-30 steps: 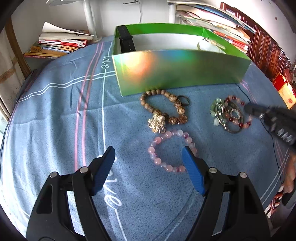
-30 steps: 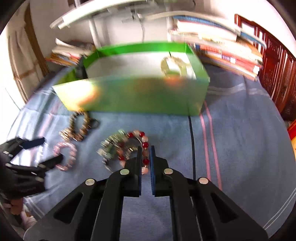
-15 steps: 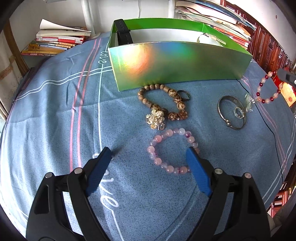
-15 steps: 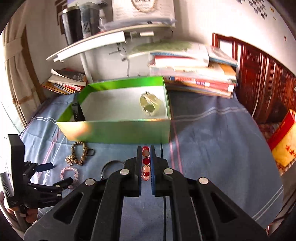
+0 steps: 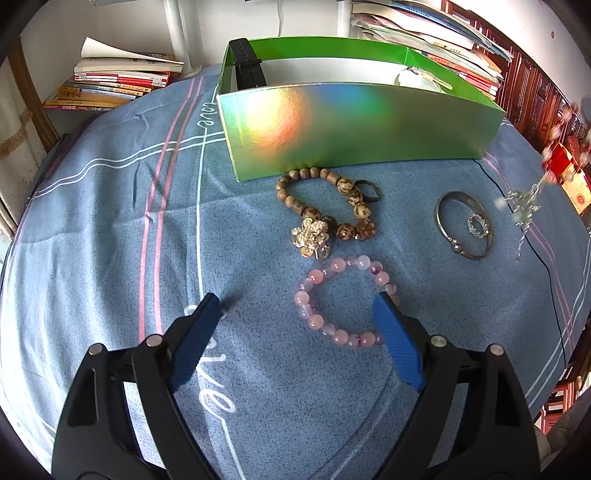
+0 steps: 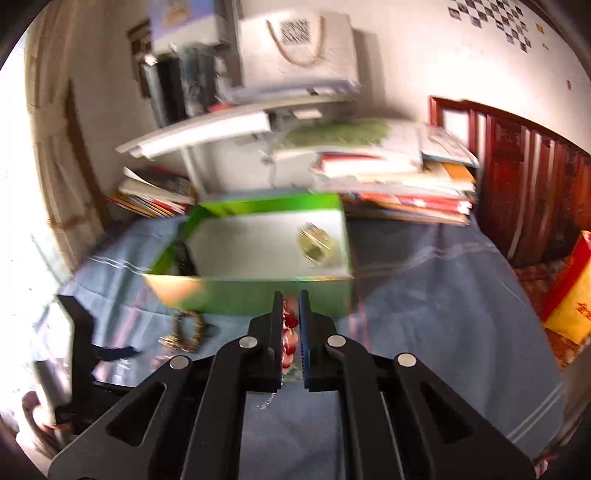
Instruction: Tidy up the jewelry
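Note:
My right gripper (image 6: 290,306) is shut on a red and pale bead bracelet (image 6: 289,332), held in the air in front of the green box (image 6: 258,291); a silvery chain (image 5: 522,210) dangles below it in the left wrist view. My left gripper (image 5: 295,314) is open, low over a pink bead bracelet (image 5: 343,299) on the blue cloth. A brown wooden bead bracelet (image 5: 325,203), a sparkly flower brooch (image 5: 310,232), a dark ring (image 5: 367,191), a silver bangle (image 5: 463,229) and a small ring (image 5: 478,225) lie on the cloth. The green box (image 5: 362,129) holds a black strap (image 5: 247,66) and a pale item (image 5: 417,79).
Stacks of books (image 5: 118,81) stand behind the box on the left and books (image 6: 399,184) on the right. A white shelf post (image 5: 177,33) rises at the back. A thin black cable (image 5: 543,258) runs across the cloth at the right. A red and yellow bag (image 6: 569,299) lies far right.
My right gripper closed on the red bead bracelet in the tangled pile and lifted it up, the silvery chain coming along, uncovering the silver bangle and small ring. The left gripper stayed open, edging forward.

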`<state>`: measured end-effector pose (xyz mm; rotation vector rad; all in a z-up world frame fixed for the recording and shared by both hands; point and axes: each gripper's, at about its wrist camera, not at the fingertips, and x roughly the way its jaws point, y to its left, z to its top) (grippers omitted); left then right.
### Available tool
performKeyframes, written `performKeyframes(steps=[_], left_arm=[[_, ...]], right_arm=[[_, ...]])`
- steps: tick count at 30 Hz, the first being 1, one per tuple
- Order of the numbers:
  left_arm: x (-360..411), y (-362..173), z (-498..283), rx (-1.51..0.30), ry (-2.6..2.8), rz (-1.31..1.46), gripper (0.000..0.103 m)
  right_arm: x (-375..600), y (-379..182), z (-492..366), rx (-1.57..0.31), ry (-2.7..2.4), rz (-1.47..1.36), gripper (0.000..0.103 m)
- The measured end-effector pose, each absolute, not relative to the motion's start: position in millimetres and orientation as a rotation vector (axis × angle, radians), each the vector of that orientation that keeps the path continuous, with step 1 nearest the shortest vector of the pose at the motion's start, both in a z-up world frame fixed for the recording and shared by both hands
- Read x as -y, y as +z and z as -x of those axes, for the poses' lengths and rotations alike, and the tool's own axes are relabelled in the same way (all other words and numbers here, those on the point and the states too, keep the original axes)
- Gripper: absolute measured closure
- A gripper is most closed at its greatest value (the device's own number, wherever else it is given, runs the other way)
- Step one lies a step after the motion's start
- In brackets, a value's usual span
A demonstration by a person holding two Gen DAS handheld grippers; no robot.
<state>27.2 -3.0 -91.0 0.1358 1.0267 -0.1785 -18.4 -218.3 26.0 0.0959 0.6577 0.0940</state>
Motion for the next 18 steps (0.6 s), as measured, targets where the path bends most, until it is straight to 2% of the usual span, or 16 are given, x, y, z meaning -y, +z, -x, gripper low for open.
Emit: performKeyframes(steps=[1,3,4,13,16,18], left_arm=[[3,-91,-27,-1.027,-0.178,-0.136,0.019],[3,-91,-27,-1.027,-0.178,-0.136,0.019],[3,-91,-27,-1.028,-0.177,-0.138,0.019],[41,-60,-19,-0.923,-0.313,-0.172,0.019],[67,-57,-21,-0.91,-0.377,-0.207,0.019],[87,-57,-22,-0.9,-0.429,-0.225,0.024]], right_arm=[[221,21,15,-0.681,0.066,-0.09,0.079],[229,7,8,-0.729,0.01,-0.093,0.063],[232,-1,3,-0.758,-0.004,-0.087,0.061],[250,-73,-25,-0.989,-0.061,-0.07,0.061],[253,-83,-26,-1.004,-0.068,-0.069,0.061],[254,-83,-26,-1.001,-0.068,-0.064,0.061]])
